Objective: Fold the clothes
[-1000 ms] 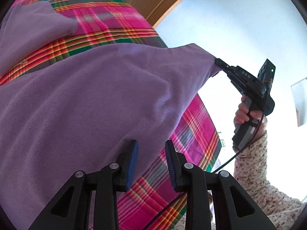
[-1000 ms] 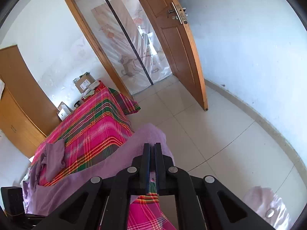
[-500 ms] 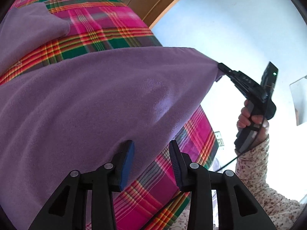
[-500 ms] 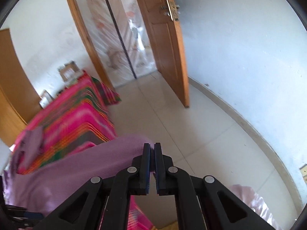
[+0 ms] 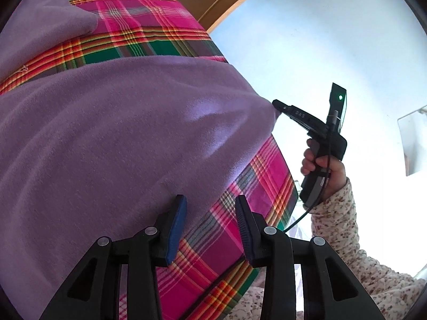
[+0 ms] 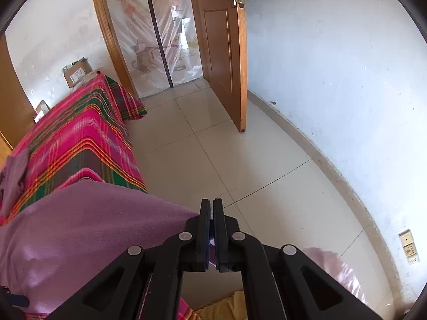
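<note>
While our right tool (image 6: 212, 229) pinches the purple garment's (image 5: 120, 138) corner off the bed's (image 5: 253, 176) edge, our left tool (image 5: 210, 221) gapes, its left finger against the cloth.

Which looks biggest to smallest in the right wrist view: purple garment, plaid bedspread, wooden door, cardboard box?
1. purple garment, though nearness to the camera inflates it
2. plaid bedspread, looks close to the garment
3. wooden door
4. cardboard box

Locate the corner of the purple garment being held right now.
In the left wrist view, the purple garment has its corner pinched in the right claw, lifted off the right edge of the plaid bedspread, ahead of the left claw.
</note>
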A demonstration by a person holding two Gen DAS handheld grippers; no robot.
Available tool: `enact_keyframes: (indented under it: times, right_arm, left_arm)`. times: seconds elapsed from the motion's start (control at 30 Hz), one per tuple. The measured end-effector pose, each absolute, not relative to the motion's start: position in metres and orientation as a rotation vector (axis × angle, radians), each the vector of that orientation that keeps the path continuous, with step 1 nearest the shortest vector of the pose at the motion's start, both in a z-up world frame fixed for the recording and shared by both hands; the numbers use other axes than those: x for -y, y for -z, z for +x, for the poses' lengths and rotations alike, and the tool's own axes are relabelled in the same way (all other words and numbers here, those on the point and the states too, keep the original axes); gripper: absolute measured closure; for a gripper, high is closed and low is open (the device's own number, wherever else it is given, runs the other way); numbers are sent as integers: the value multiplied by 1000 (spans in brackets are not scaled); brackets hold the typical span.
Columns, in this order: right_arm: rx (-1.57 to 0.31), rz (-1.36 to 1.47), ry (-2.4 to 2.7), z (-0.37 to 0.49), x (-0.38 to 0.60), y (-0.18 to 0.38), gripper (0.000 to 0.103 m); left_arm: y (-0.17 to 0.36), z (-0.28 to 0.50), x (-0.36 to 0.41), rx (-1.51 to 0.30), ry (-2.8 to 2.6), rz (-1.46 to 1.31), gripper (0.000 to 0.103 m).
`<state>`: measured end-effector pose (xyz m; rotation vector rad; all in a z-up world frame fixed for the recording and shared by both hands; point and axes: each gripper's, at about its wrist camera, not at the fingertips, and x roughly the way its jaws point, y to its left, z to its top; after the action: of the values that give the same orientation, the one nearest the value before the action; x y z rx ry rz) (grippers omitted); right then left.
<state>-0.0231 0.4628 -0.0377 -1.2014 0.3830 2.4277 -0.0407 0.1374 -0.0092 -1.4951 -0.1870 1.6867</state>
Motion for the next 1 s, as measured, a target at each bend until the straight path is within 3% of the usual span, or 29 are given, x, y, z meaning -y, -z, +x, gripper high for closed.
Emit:
enact_keyframes:
  times: [0.47,0.8,1.0]
  right_arm:
    - [-398,-1210,-2558,-13,-417,14,100]
    - [-275,-1264,-2885,-8,-309,-9,100]
    - [-115,-1379,-3057,-1,-242,-1,95]
  left_arm:
    - [-6,-29,-121,246,-1682,-1487,64]
    - [-33,-14,27,522,-2013,-1424,64]
    - [-39,3,130,704,-2269,-1415,64]
